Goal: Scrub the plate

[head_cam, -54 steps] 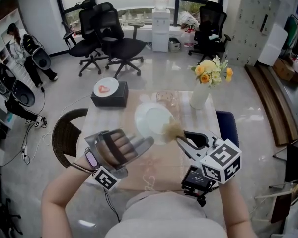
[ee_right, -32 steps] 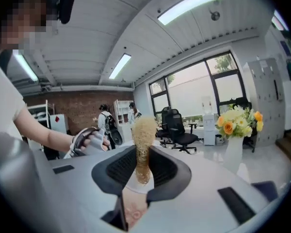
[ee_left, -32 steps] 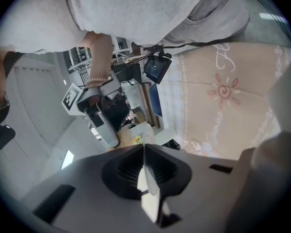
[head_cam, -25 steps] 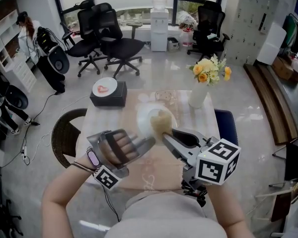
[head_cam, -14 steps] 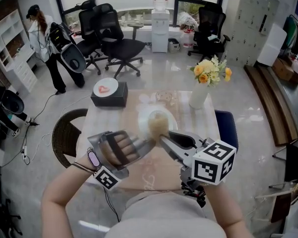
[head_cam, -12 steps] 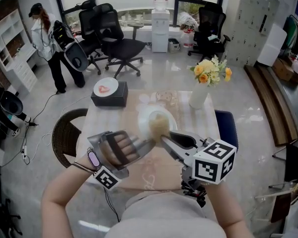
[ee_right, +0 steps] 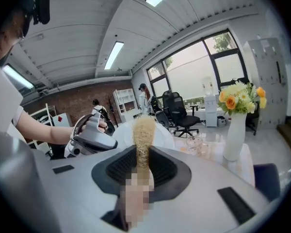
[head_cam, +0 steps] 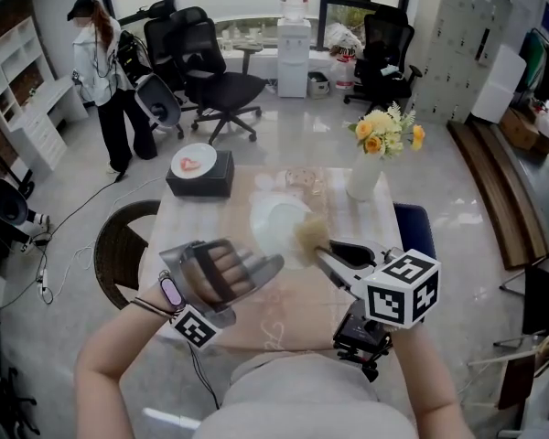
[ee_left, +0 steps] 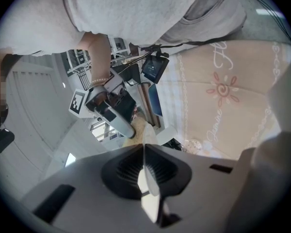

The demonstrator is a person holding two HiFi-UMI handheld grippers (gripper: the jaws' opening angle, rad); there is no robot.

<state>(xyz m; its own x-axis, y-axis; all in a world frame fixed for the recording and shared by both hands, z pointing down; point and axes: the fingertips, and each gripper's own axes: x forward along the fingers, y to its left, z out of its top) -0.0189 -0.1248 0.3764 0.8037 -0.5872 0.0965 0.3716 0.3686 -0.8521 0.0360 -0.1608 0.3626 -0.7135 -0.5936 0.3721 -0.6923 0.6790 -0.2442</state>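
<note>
White plate [head_cam: 276, 219] is held up over the table [head_cam: 284, 316], left gripper [head_cam: 273, 263] pinched on its rim at just 1 spot, right gripper [head_cam: 324, 257] clamped on the scrubber [head_cam: 311, 236] at the plate's near edge: hard scrubbing could lever it loose and drop it.

The plate [head_cam: 276, 219] is white, round and plain. It is raised off the tabletop [head_cam: 284, 318] and tipped up on edge, with its face turned toward my right side. Its lower rim is pinched thin between the jaws of my left gripper [head_cam: 273, 263]. The scrubber [head_cam: 311, 237] is a tan, fibrous tuft clamped in the jaws of my right gripper [head_cam: 325, 256]. Its frayed end is at the plate's lower right rim and looks to be touching.
</note>
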